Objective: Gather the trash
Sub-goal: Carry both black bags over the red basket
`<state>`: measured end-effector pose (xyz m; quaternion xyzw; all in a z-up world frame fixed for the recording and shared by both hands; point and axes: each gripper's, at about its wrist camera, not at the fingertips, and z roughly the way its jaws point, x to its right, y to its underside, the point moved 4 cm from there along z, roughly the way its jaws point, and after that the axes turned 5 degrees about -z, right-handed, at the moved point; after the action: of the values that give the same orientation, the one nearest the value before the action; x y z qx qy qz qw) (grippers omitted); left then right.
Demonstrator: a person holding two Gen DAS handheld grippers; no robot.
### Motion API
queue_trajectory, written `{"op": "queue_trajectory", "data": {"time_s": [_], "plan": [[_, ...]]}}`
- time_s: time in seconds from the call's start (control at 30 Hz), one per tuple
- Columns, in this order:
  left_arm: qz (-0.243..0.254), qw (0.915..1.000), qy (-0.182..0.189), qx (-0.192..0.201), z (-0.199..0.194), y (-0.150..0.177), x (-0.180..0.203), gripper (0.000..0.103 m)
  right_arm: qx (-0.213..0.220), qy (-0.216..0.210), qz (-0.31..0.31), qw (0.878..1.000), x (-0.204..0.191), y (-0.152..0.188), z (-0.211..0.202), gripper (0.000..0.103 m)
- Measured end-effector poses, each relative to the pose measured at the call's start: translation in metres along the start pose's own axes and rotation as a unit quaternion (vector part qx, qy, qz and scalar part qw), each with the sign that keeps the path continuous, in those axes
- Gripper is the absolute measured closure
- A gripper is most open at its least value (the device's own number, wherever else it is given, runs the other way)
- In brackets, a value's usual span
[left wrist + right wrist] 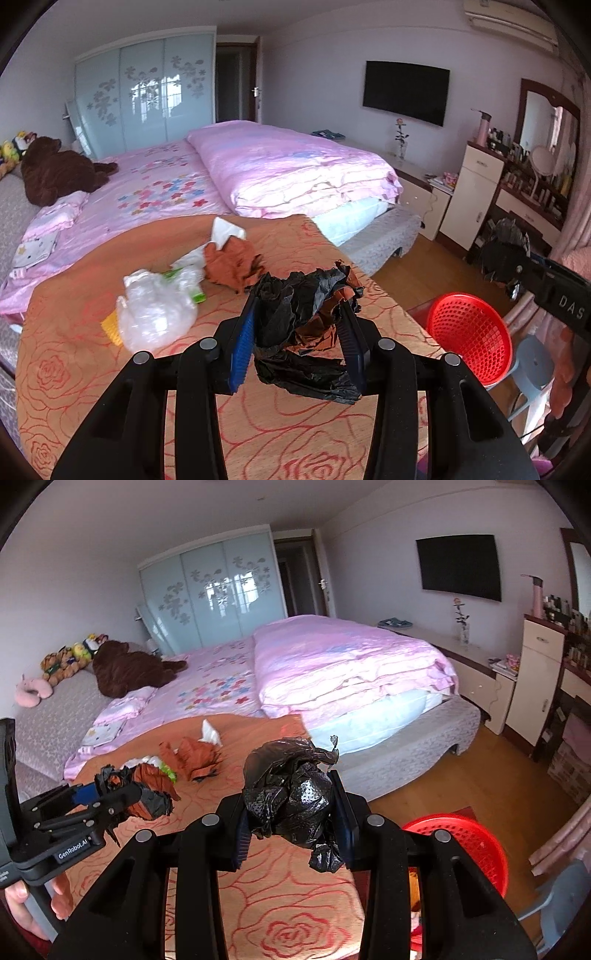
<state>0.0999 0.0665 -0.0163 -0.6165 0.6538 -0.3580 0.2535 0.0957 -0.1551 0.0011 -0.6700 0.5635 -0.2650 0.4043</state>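
Taking the red basket [467, 332] as landmark: well to its left on the rose-patterned tabletop [92, 373] lie a clear plastic bag [157, 317] and an orange paper wad [232, 264], not yet collected. Nearer the basket, the left gripper [299, 332] clamps a black-and-brown crumpled wad [303, 310]. The right gripper [291, 812] clamps a black plastic wad [291, 790] just left of the basket. The step appears to be carrying; next, each load needs bringing over the rim and releasing.
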Motion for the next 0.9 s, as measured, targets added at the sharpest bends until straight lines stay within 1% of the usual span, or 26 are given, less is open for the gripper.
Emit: {"op": "queue_trajectory", "data": {"time_s": [0.17,0.5,0.7,0.9], "plan": [[0.015,0.9998,0.013,-0.004,0.005,-0.002,0.017,0.063,0.001,0.016,0.011,1.0,0.015,0.003,-0.005,0.067],[0.034,0.9982,0.045,-0.019,0.021,-0.007,0.057,0.063,-0.004,0.053,0.04,0.998,0.058,0.015,-0.016,0.067],[0.054,0.9956,0.07,-0.032,0.033,-0.004,0.089,0.063,-0.011,0.075,0.057,0.995,0.079,0.024,-0.018,0.067],[0.074,0.9916,0.093,-0.052,0.052,0.003,0.123,0.063,-0.013,0.1,0.083,0.991,0.111,0.035,-0.022,0.067]]}}
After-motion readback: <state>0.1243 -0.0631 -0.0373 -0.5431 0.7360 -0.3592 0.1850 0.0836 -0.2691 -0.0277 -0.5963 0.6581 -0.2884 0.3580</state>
